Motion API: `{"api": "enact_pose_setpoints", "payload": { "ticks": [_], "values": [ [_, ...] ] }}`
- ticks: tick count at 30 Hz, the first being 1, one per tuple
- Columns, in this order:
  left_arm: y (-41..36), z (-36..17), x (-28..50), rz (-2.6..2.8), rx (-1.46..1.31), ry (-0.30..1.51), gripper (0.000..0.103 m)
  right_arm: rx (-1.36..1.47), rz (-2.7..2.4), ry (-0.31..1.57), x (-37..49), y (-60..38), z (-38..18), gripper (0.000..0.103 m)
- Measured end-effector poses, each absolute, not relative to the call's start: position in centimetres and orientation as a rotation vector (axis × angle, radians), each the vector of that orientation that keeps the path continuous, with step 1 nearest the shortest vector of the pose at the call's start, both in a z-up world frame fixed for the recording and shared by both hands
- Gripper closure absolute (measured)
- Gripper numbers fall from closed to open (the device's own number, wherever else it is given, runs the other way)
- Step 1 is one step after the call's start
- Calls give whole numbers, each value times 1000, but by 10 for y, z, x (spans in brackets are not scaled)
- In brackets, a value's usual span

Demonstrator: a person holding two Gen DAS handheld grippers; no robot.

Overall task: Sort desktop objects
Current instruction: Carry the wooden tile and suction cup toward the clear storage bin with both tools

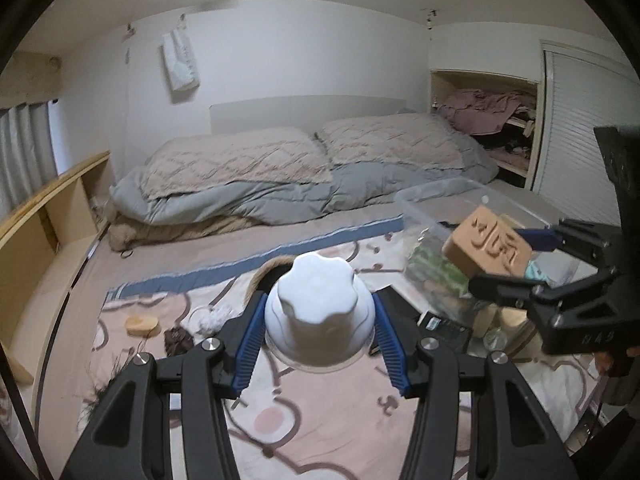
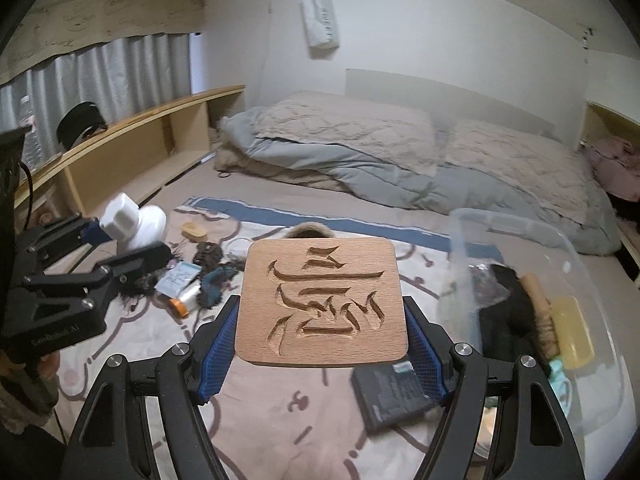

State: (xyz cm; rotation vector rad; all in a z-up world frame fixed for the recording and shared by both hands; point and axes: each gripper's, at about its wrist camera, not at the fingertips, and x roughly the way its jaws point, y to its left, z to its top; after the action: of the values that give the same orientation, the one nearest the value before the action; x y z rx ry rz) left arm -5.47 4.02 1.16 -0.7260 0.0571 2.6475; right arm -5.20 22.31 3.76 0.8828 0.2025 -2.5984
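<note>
My left gripper (image 1: 320, 320) is shut on a white bottle with a ribbed cap (image 1: 318, 302), held above the patterned blanket (image 1: 304, 420). The same white bottle (image 2: 134, 220) shows at the left of the right wrist view, in the left gripper (image 2: 120, 240). My right gripper (image 2: 322, 344) is shut on a carved wooden block (image 2: 320, 300), its blue pads pressing both side edges. That wooden block (image 1: 488, 242) appears at the right of the left wrist view, in front of the clear plastic bin (image 1: 436, 196), with the right gripper (image 1: 516, 258) around it.
The clear bin (image 2: 520, 224) holds a brush, a yellow piece and dark items. On the blanket lie a black box (image 2: 394, 394), a small wooden brush (image 2: 195, 231), an orange-capped tube (image 2: 182, 302), a white card and dark tangled bits. Folded bedding (image 2: 380, 152) lies behind; a wooden shelf (image 2: 132, 140) runs left.
</note>
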Motion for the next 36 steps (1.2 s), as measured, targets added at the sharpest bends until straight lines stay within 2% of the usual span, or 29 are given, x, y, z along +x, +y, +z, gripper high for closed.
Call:
{"api": "enact_pose_setpoints", "payload": {
  "ticks": [16,36],
  "values": [
    [122,38,-71,2568,-713,38,50,869,-2790,104,-58,310,46,27],
    [213,37,-97,2471,-713,22,50,941,-2906,23,-78,378,36,27]
  ]
}}
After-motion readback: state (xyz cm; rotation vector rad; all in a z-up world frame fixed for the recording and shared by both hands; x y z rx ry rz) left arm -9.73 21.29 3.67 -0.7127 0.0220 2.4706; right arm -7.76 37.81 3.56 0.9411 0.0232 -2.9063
